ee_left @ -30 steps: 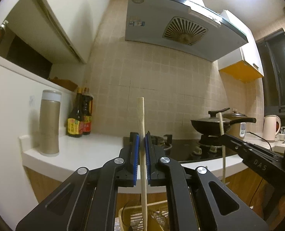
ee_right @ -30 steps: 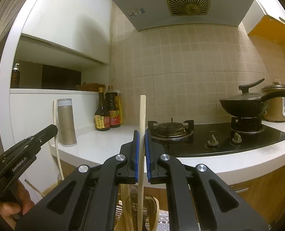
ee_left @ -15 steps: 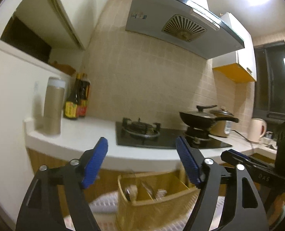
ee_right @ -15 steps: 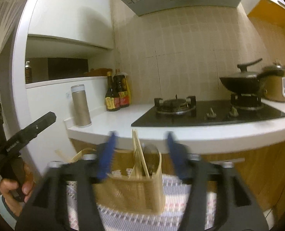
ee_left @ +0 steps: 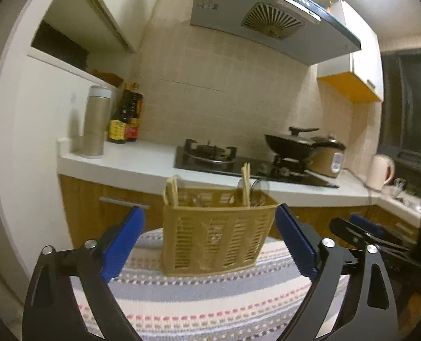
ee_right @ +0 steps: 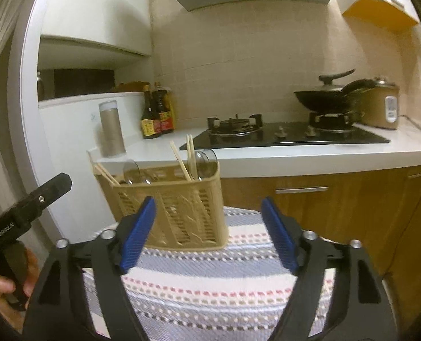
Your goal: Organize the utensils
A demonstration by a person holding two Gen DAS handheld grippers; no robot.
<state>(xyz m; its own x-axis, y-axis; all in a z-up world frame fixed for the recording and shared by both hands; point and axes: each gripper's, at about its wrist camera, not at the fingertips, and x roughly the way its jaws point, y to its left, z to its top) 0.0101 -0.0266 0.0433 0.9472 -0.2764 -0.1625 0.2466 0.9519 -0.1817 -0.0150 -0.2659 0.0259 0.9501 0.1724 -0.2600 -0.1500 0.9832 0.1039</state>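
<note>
Left wrist view showed the tan slotted plastic utensil basket point(ee_left: 219, 233) upright at the striped-cloth table's point(ee_left: 210, 298) far edge, straight ahead of both empty, wide-open grippers, left gripper point(ee_left: 210, 241) squarest to it, wooden chopsticks point(ee_left: 246, 184) standing vertical.

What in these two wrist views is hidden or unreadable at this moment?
- Lower ends of the chopsticks: right wrist view, hidden inside the utensil basket.
- Spoons: left wrist view, blurred, behind the basket rim; count unclear.
- Sauce bottle labels: too small to read.
- Tabletop under the striped cloth: covered.
</note>
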